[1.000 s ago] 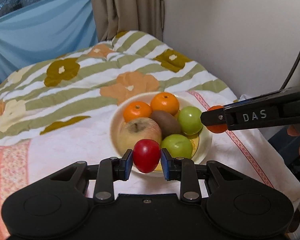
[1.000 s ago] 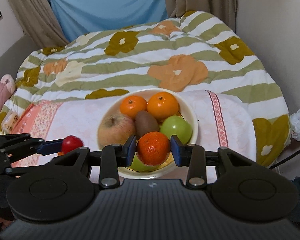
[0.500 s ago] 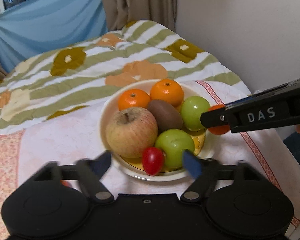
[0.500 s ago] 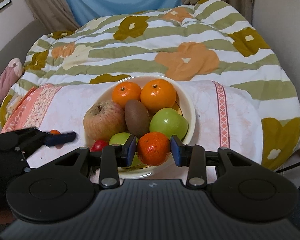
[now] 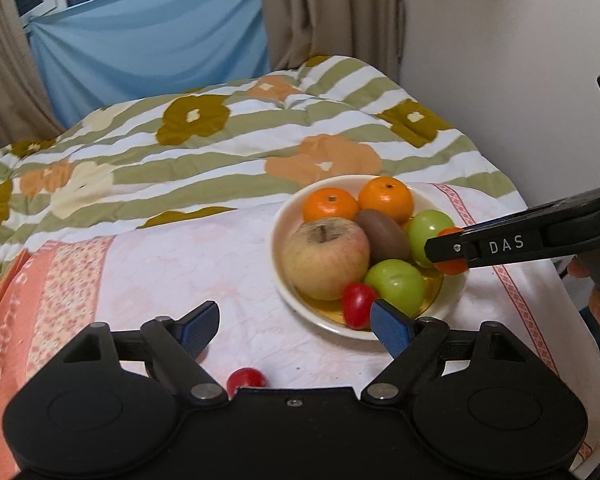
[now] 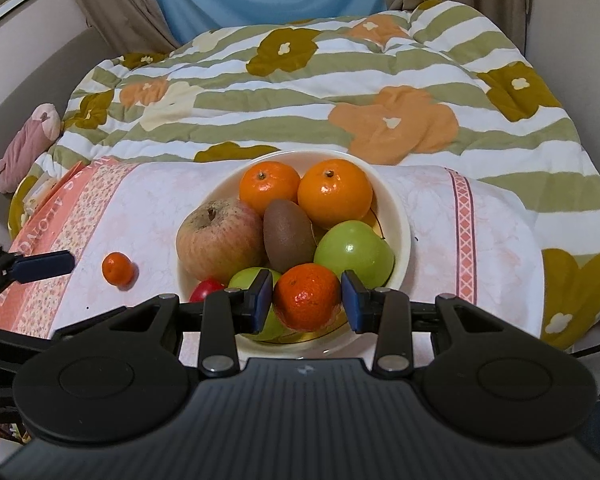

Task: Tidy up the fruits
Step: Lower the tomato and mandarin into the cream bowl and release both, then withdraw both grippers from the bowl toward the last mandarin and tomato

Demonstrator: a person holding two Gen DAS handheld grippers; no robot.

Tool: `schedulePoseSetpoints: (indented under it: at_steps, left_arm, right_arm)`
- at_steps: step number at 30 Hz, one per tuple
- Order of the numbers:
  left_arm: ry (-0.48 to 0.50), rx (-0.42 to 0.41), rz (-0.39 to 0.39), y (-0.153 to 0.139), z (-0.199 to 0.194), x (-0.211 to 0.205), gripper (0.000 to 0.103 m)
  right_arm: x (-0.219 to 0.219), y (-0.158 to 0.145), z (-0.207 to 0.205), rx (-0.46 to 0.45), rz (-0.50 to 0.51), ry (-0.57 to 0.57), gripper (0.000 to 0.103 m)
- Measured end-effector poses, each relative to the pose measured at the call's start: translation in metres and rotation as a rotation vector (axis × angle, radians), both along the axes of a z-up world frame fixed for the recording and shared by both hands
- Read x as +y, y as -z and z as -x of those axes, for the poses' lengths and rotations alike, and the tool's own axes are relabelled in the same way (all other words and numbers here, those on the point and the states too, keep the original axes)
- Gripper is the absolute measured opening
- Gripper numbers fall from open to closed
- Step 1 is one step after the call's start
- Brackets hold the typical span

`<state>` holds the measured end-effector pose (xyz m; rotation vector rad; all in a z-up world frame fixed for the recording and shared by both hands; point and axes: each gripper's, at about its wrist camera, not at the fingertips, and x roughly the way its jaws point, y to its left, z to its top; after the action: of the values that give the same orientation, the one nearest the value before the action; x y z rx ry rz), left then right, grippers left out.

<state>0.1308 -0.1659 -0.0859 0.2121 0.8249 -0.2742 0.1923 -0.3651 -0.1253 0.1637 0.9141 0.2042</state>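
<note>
2 claws [image 5: 294, 322] [image 6: 305, 300] | left: spread wide, empty, beside bowl [image 5: 284, 296] | right: clamped on mandarin [image 6: 306, 295] above bowl's near edge | lower into free gap beside green apple [image 6: 354, 254], then release gently | avoid rolling tomato [image 5: 358, 299]

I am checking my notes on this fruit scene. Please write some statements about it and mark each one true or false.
1. The right claw is shut on a small mandarin. True.
2. The left claw holds a red fruit. False: its jaws have just been opening and nothing is between them; a red fruit lies in the bowl.
3. One kiwi lies in the bowl. True.
4. The bowl holds three green apples. False: only two green apples show.
5. Every fruit is in the bowl or in a claw. False: a small orange lies on the cloth.
</note>
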Motion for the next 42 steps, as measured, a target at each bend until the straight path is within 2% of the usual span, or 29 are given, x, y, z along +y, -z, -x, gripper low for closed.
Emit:
schedulePoseSetpoints:
  at_steps: [7,9,10,11,12,13,14,19,28,39,41,42]
  left_arm:
    - [-0.038,0.004,-0.003,0.000,0.006,0.009,0.086]
    - [-0.048,0.003,-0.003,0.000,0.009,0.011,0.086]
    - [-0.052,0.001,-0.004,-0.001,0.010,0.012,0.086]
    - [-0.056,0.000,-0.005,-0.001,0.011,0.013,0.086]
    - [-0.060,-0.001,-0.005,-0.002,0.013,0.015,0.086]
    - [-0.063,-0.001,-0.005,-0.002,0.014,0.016,0.086]
    - [-0.068,-0.001,-0.004,-0.002,0.016,0.017,0.086]
    - [-0.078,-0.009,0.004,-0.007,0.024,0.024,0.086]
    - [-0.080,-0.061,0.020,-0.033,0.042,0.036,0.086]
    - [-0.081,-0.117,0.039,-0.059,0.058,0.080,0.086]
    - [-0.062,-0.134,0.034,-0.061,0.059,0.090,0.092]
    - [-0.054,-0.144,0.028,-0.063,0.060,0.094,0.100]
  right_arm:
    - [0.002,0.008,-0.002,0.008,0.000,-0.004,0.053]
    - [0.001,0.010,-0.002,0.010,-0.002,0.000,0.056]
    - [0.002,0.009,-0.002,0.007,-0.005,0.005,0.066]
    - [0.002,0.009,-0.001,0.003,-0.008,0.013,0.080]
    - [0.001,0.007,0.001,-0.004,-0.013,0.022,0.087]
    - [0.001,0.006,0.002,-0.010,-0.017,0.026,0.100]
    - [0.001,0.005,0.004,-0.014,-0.018,0.026,0.103]
    - [0.005,-0.003,0.011,-0.027,0.000,0.017,0.103]
    - [0.021,-0.034,0.039,-0.097,0.065,0.012,0.103]
    - [0.052,-0.069,0.076,-0.173,0.095,0.047,0.103]
    - [0.060,-0.074,0.082,-0.177,0.084,0.065,0.103]
    - [0.064,-0.075,0.084,-0.177,0.081,0.073,0.103]
